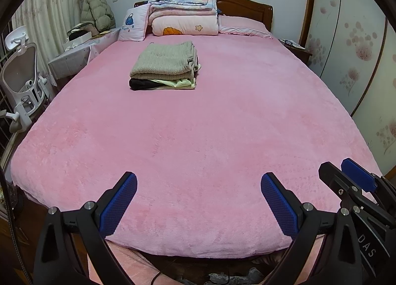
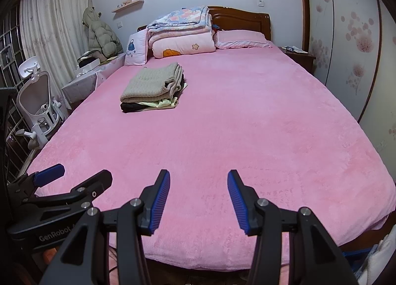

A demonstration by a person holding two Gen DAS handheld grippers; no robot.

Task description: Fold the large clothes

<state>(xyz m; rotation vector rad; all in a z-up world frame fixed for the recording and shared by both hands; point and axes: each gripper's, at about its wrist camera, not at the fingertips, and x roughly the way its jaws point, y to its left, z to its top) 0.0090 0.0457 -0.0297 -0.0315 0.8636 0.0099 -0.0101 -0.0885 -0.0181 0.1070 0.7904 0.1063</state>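
A stack of folded clothes lies far up the pink bed, left of centre: a beige knit on top, a pale yellow-green piece and a black one beneath. My left gripper hovers open over the bed's near edge, nothing between its blue pads. My right gripper is also open and empty at the same edge. Each gripper shows in the other's view: the right gripper at the right, the left gripper at the left.
Folded quilts and pillows are piled against the wooden headboard. A white chair and a cluttered side table stand left of the bed. A wardrobe lines the right wall, a nightstand beside it.
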